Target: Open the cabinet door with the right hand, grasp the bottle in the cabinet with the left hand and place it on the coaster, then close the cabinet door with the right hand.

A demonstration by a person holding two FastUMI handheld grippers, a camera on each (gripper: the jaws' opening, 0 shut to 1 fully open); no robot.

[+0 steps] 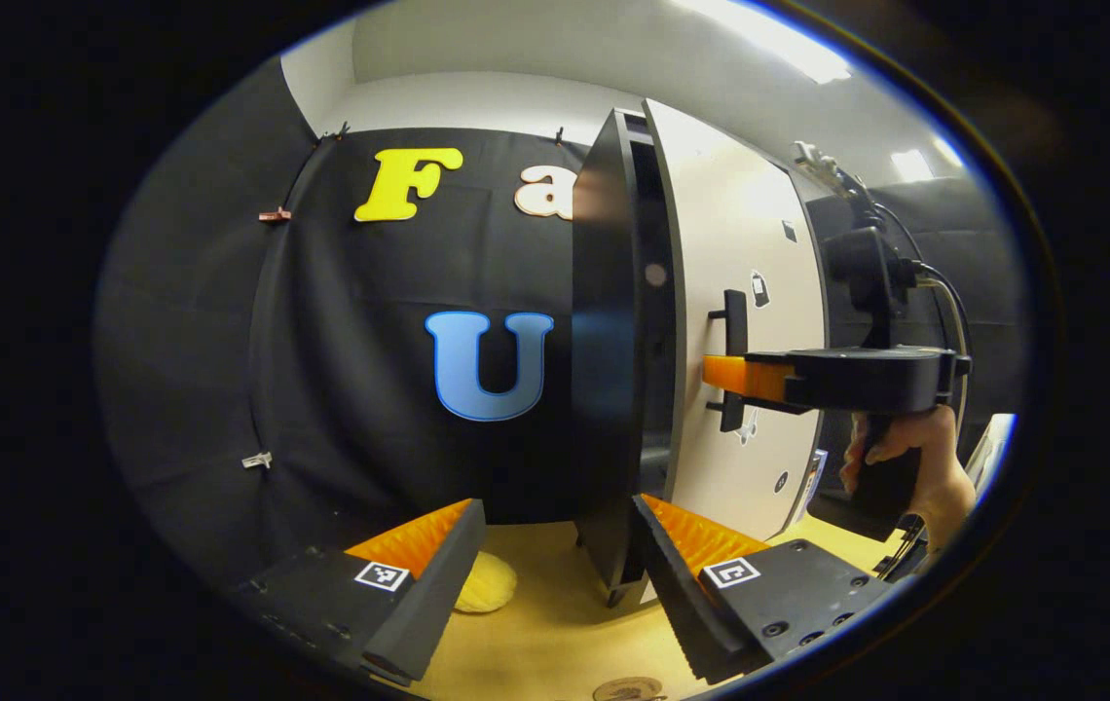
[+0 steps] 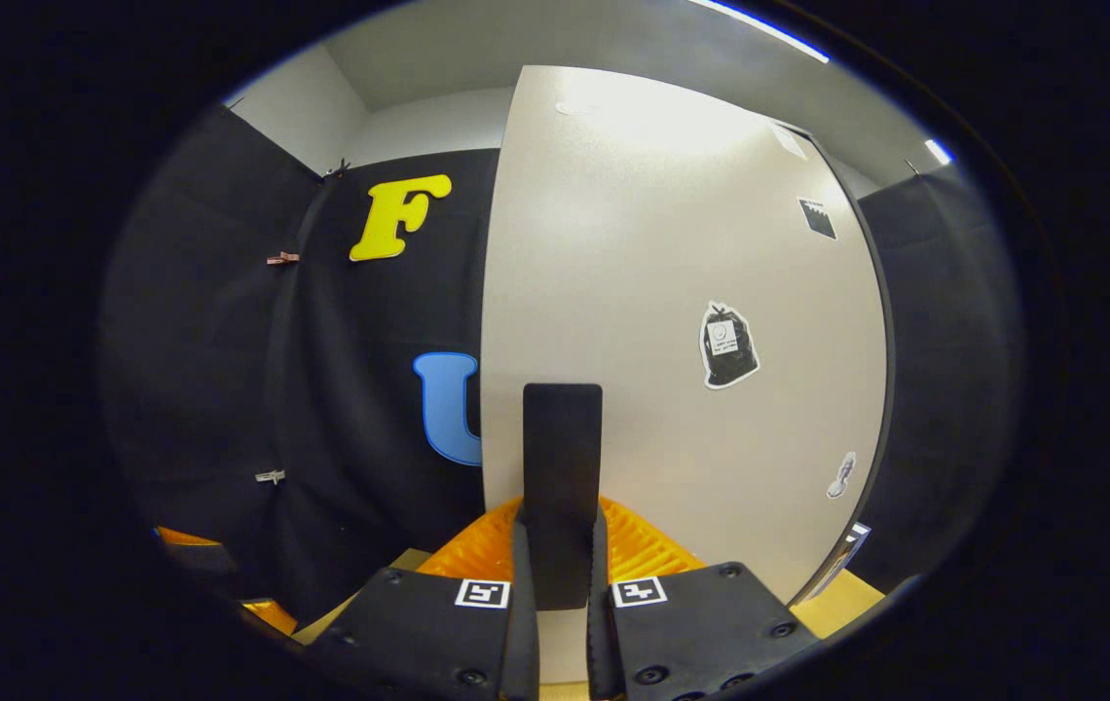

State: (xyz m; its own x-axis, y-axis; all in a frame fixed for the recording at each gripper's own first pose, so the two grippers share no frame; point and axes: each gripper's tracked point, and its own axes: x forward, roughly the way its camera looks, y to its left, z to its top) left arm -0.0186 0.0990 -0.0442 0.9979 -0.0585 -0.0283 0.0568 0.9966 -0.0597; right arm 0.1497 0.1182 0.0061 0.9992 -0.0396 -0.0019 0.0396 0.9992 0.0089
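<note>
**Inspector:** Cabinet door point(image 2: 672, 321): a flat, pale, matt panel with a few small stickers on its face. It stands on the wooden tabletop point(image 1: 555, 623) against the booth wall, swung slightly away from the dark cabinet body point(image 1: 604, 389), so a narrow gap shows at its edge.

**Clerk:** And the handle?

**Inspector:** Handle point(image 2: 562, 487): a dark, straight vertical bar standing off the panel on two short posts. The right gripper point(image 2: 562, 574) has its fingers closed on that bar, one on each side, with ridged pads pressed against it. In the left gripper view the same tool reaches in from the right, held by a hand point(image 1: 906, 458).

**Clerk:** The left gripper?

**Inspector:** Left gripper point(image 1: 555, 574) is spread wide and holds nothing, low over the tabletop and facing the door's edge. A pale round piece point(image 1: 487, 584) lies on the wood just beyond its left finger; I take it for the coaster but cannot confirm.

**Clerk:** The bottle?

**Inspector:** The interior is too dark to make it out.

**Clerk:** Which step?

**Inspector:** In my judgement, the first: opening, barely begun. The next move calls for a steady pull along the hinge arc, widening the gap enough for the left gripper to enter.
</note>
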